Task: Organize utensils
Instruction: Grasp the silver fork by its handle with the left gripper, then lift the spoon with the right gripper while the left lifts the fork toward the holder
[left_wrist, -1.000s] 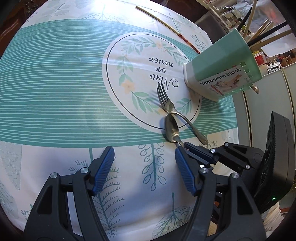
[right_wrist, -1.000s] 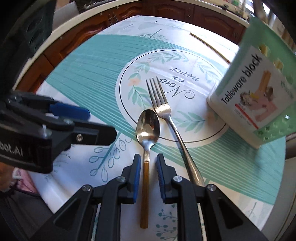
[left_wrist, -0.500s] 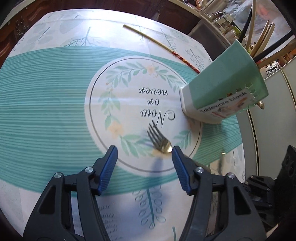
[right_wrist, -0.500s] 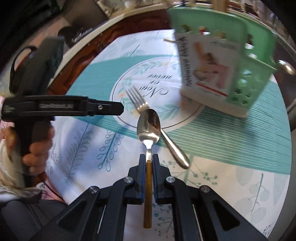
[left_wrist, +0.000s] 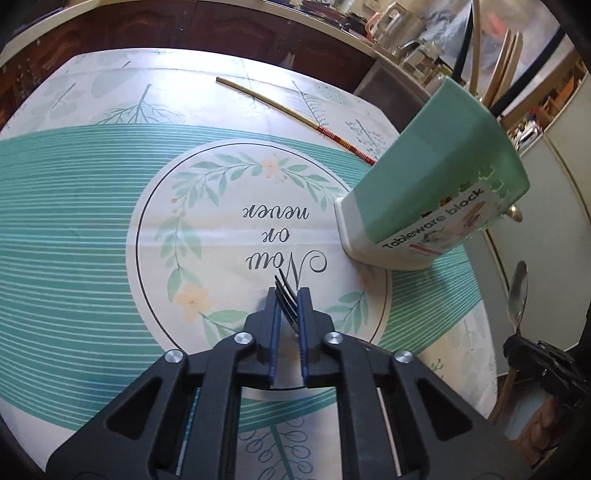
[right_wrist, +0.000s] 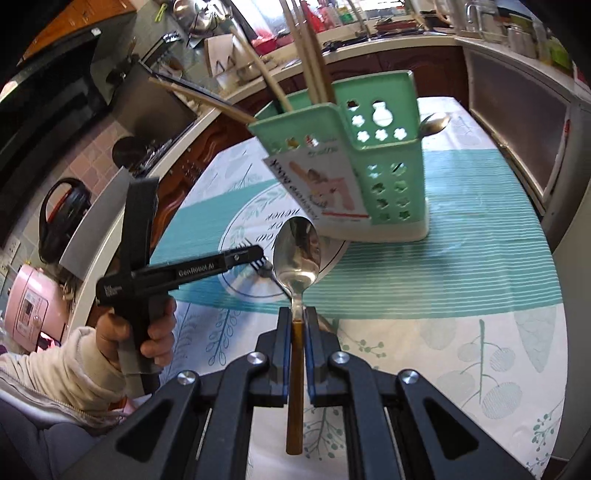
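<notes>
**Claws both loaded, holder waiting**

Clamping the fork (left_wrist: 287, 301) in the left gripper (left_wrist: 287, 321), jaws closed on its head with the tines poking out ahead, over the round "Now or never" print on the tablecloth (left_wrist: 74, 229). Whether lifted clear or touching the cloth: cannot tell from the left wrist view.

Moving rightward: standing just beyond the print, the green tableware holder (right_wrist: 384, 177), already carrying several chopsticks and a spoon bowl peeking past its far side. Lying loose behind it on the cloth, one red-tipped chopstick (left_wrist: 295, 110), well apart from both claws.

Pinching the spoon (right_wrist: 297, 258) in the right gripper (right_wrist: 295, 332), jaws closed on the neck where the steel meets the amber handle, bowl raised and pointing toward the holder, seemingly clear of the table.

Judging progress: partway through. Already stowed, some utensils. Remaining, by the look of it: dropping spoon and fork into the holder, then collecting the stray chopstick.
</notes>
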